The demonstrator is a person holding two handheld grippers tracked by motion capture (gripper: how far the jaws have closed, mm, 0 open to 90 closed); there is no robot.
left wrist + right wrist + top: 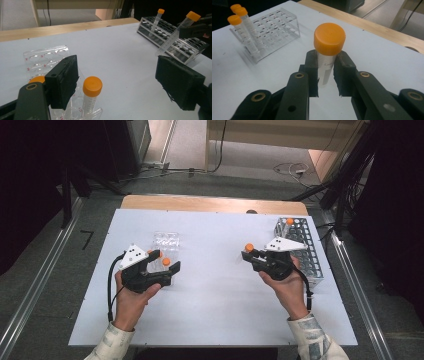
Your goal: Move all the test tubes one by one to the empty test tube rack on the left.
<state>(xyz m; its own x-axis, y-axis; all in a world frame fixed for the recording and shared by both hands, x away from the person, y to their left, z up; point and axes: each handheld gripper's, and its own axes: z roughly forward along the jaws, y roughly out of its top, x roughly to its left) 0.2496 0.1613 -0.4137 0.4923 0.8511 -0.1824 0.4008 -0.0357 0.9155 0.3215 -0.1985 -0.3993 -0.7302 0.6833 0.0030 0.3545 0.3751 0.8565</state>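
My high view looks down and forward over the whole white table (210,310); both gripper views sit low and close, sharing the clear rack (47,58) (274,27).

Right tool (248,254) grips orange-capped tube (248,248); left tool (166,261) open beside clear rack (166,240).

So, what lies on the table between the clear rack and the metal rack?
In the high view, the white table between the clear rack and the metal rack is bare, but above it the right claw holds an orange-capped tube.

Orange-capped tube (327,53), black gripper (327,75), white table (220,285).
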